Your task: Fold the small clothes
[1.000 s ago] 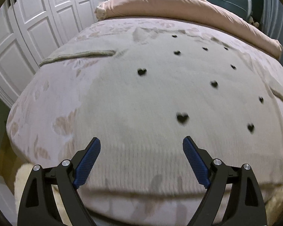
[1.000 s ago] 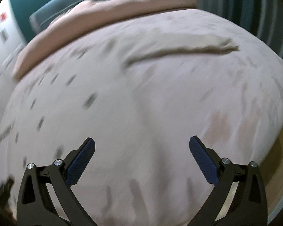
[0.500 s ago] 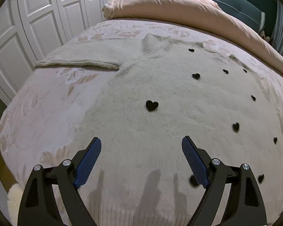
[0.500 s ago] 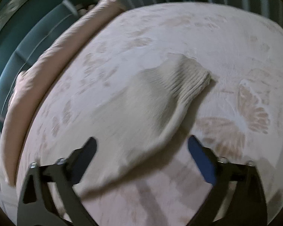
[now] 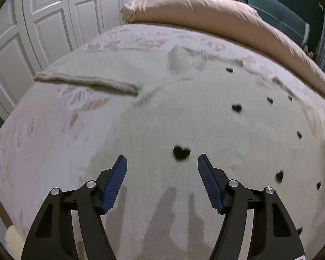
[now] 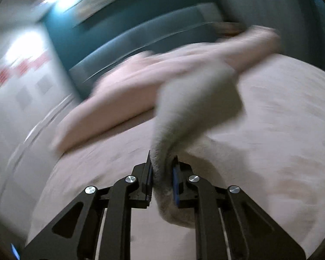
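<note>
Clamping the lifted sleeve (image 6: 195, 108) of the cream knitted sweater (image 5: 184, 119) with black hearts spread on the pale floral bedspread (image 5: 43, 140), the right gripper (image 6: 162, 171) held it away from the body, while the left gripper (image 5: 162, 162) hovered open over the torso.

Bare floral pink bedspread (image 5: 54, 130) lies open toward 9 o'clock; the rolled peach duvet (image 5: 205, 10) bars 12 o'clock, white panelled wardrobe doors (image 5: 43, 21) at 10.
</note>
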`<action>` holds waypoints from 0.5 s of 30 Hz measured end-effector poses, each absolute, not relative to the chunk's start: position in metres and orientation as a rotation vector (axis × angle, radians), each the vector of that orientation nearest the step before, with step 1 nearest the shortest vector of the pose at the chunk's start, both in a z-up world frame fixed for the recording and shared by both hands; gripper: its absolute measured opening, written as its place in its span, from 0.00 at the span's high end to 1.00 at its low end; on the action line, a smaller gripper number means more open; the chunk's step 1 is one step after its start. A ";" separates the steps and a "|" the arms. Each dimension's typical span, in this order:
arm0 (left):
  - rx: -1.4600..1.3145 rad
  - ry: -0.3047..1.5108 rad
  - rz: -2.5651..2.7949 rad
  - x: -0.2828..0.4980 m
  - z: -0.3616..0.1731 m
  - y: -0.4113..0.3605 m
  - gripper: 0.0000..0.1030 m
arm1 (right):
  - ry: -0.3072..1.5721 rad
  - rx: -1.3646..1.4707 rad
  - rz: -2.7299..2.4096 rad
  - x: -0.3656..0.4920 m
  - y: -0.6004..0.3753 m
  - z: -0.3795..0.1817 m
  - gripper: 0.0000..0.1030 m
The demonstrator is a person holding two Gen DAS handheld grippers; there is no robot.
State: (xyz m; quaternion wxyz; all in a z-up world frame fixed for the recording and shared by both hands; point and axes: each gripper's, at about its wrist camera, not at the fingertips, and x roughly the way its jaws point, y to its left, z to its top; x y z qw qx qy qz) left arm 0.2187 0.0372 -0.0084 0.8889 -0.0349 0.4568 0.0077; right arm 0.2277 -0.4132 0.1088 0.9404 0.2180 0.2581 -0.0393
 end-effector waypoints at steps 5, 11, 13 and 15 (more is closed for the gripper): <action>-0.161 0.938 -0.045 0.239 0.000 0.040 0.36 | 0.750 0.235 0.138 0.282 -0.255 0.039 0.72; -0.266 0.982 -0.155 0.274 -0.005 0.038 0.30 | 0.841 0.187 0.126 0.249 -0.212 -0.001 0.57; -0.356 1.008 -0.188 0.291 -0.012 0.038 0.30 | 0.828 0.224 0.091 0.228 -0.231 0.002 0.49; -0.422 1.048 -0.213 0.307 -0.022 0.033 0.29 | 0.837 0.252 0.038 0.207 -0.247 0.001 0.49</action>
